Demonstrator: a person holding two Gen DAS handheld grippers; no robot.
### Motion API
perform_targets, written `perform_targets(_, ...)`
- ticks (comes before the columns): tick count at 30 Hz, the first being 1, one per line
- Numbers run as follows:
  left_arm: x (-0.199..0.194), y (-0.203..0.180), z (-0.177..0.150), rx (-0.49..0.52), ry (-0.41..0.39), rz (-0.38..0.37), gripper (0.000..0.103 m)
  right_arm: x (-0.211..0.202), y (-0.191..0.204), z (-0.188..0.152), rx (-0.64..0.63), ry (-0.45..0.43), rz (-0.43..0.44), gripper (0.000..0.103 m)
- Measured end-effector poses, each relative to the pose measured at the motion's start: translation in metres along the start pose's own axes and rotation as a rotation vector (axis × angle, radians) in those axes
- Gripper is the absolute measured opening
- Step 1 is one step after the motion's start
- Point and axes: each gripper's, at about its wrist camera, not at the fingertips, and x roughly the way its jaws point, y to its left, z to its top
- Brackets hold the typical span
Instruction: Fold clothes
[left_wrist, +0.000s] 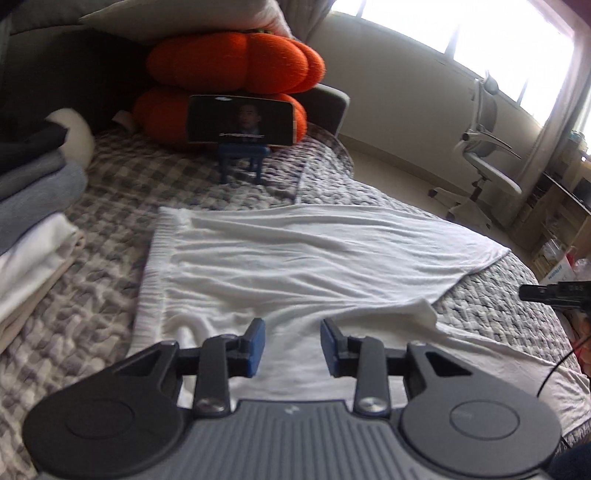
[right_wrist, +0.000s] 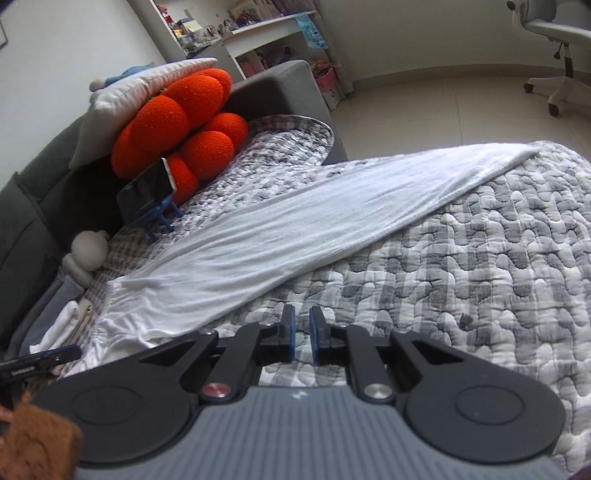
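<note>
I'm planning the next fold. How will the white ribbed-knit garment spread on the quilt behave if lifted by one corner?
The white ribbed-knit garment is probably floppy: it lies flat in soft wrinkles, so a lifted corner would likely drape and trail. It looks thin, so probably light. The puffy grey-and-white checked quilt may drag on it, bunching the cloth.

Daylight pours from the windows (left_wrist: 461, 33) far beyond the jaws, blown out to white glare. Fisheye bending curves every edge; the left-wrist view is softly blurred, shadows stay faint.

white garment (left_wrist: 295, 266) (grey-checked quilt (right_wrist: 480, 277), orange cushions (left_wrist: 236, 59)).
</note>
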Motion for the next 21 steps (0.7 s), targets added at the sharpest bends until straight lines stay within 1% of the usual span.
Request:
perform_targets(3,-0.018,0.023,-0.010,-0.048,-0.023,0.094,0.034,-0.038,0.003,-0.003,-0.026,-0.027,0.048,0.016)
perform_targets(5,-0.030,0.035,-0.016,-0.089,-0.042,0.145,0.034,-0.061,0.003,-0.008,-0.051,-0.041,0.026,0.016)
perform_targets(6,-0.036,0.042,-0.018,-0.117,-0.047,0.166,0.034,-0.071,0.000,-0.012,-0.053,-0.046,0.003,0.018)
perform_targets(9,-0.047,0.058,-0.024,-0.186,-0.047,0.191,0.034,-0.098,-0.007,-0.026,-0.059,-0.050,-0.066,0.033)
perform_targets(13,-0.050,0.070,-0.032,-0.276,-0.023,0.173,0.033,-0.114,-0.014,-0.052,-0.068,-0.037,-0.140,0.033)
perform_targets(17,-0.053,0.069,-0.040,-0.353,-0.006,0.099,0.034,-0.125,-0.025,-0.083,-0.007,-0.026,-0.201,0.033)
perform_targets(19,-0.046,0.070,-0.041,-0.388,0.007,0.071,0.041,-0.130,-0.029,-0.098,0.033,-0.025,-0.217,0.033)
perform_targets(21,-0.039,0.071,-0.041,-0.414,0.020,0.069,0.043,-0.137,-0.034,-0.112,0.076,-0.024,-0.229,0.033)
